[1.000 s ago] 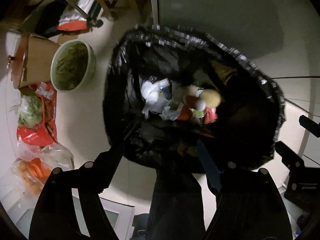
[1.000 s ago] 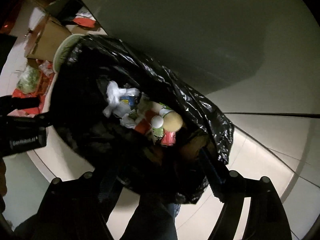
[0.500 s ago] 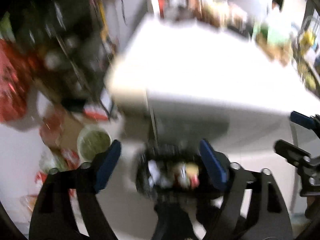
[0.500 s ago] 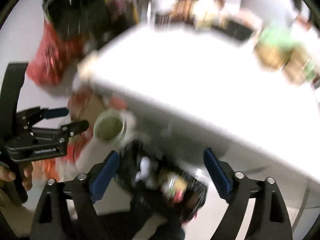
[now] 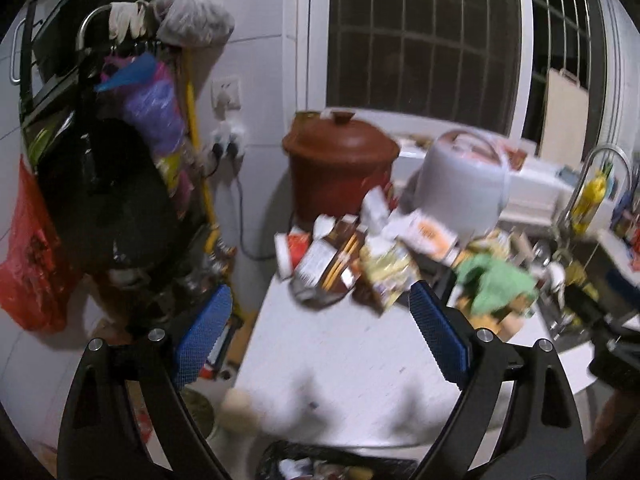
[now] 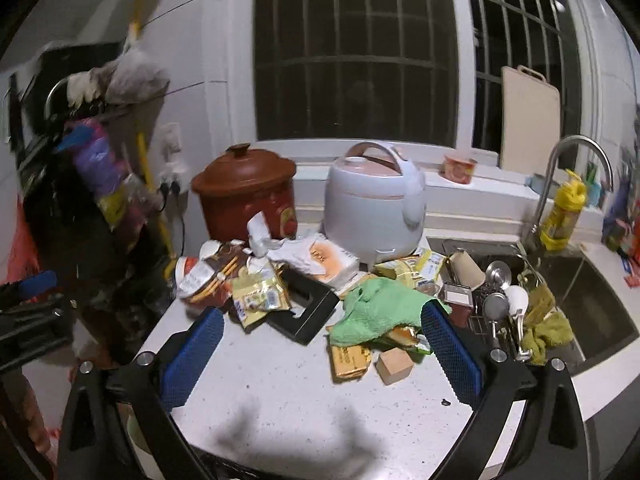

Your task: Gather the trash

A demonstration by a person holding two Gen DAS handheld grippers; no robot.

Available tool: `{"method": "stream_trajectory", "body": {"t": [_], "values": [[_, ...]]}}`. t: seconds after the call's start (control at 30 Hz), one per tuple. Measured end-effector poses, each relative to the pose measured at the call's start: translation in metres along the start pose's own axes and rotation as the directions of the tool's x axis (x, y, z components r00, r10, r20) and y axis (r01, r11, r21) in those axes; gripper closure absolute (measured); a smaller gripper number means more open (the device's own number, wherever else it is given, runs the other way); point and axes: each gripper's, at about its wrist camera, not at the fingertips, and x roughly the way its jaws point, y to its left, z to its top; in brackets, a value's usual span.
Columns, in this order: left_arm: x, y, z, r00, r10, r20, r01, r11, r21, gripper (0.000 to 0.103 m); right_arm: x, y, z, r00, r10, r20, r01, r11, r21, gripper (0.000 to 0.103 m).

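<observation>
Beyond both wide-open, empty grippers, left and right, whose jaws have just been opening, wrappers litter the counter, untouched.

The room is a kitchen under artificial light; the barred window is dark. A white speckled countertop runs to a stainless sink with a curved faucet. On the white sill a pale cutting board leans against the glass. The white tiled wall carries a socket with plugs. A dark rack stands left of the counter; a red bag hangs beside it.
</observation>
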Motion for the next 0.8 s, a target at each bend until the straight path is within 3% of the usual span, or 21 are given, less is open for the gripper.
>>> {"method": "stream_trajectory", "body": {"t": [0.3, 0.8], "values": [[-0.010, -0.032, 0.026, 0.998, -0.016, 0.055, 0.014, 0.999, 0.032, 0.015, -0.012, -0.009, 0.023, 0.997, -0.048, 0.065, 0.045, 0.998, 0.040, 0.005], [-0.010, -0.042, 0.031, 0.998, -0.025, 0.058, 0.022, 0.998, 0.051, 0.015, -0.011, -0.020, 0.030, 0.998, -0.043, 0.042, 0.041, 0.997, 0.061, 0.005]]}}
